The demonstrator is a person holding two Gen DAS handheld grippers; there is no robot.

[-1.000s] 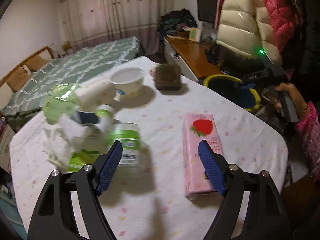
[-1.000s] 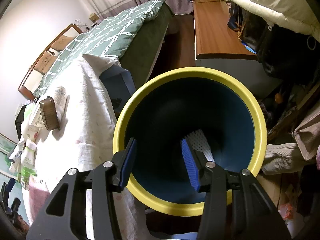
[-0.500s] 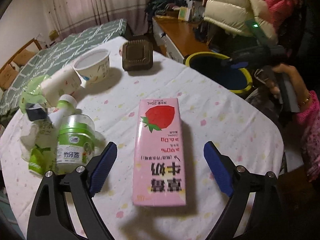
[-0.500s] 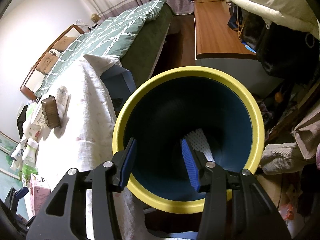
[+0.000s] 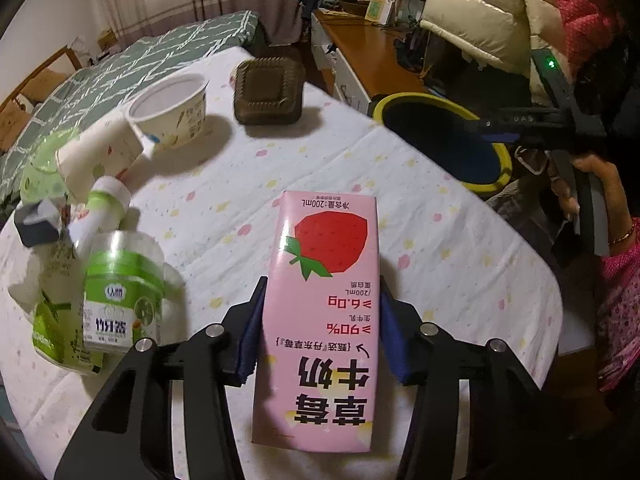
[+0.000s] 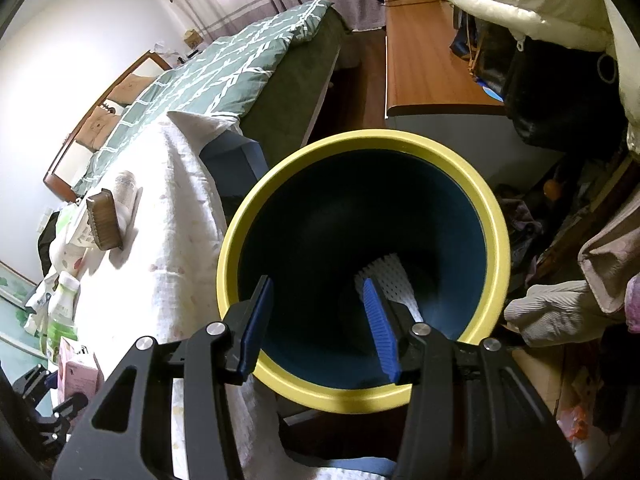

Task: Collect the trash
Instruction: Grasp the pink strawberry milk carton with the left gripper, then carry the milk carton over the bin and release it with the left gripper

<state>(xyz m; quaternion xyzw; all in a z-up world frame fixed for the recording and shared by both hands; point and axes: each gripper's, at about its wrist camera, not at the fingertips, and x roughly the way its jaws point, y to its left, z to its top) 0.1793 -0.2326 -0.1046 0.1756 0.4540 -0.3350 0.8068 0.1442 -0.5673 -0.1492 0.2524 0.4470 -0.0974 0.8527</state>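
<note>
Tablecloth (image 5: 440, 240) below, left hand-held gripper (image 5: 320, 328) angled down, apparently clamping milk carton (image 5: 320, 320)

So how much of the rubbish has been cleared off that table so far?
Barely begun. One white perforated piece already lies in the yellow-rimmed bin. The left hand-held gripper has just closed on the pink strawberry milk carton, which is still on the table. A white cup, brown tray and green bottles remain. The right hand-held gripper hangs open over the bin.

The cloth-covered surface (image 5: 460, 248) carries a pink milk carton (image 5: 320, 308), paper bowl (image 5: 172, 110), brown tray (image 5: 266, 90) and green-labelled bottles (image 5: 120, 292).
</note>
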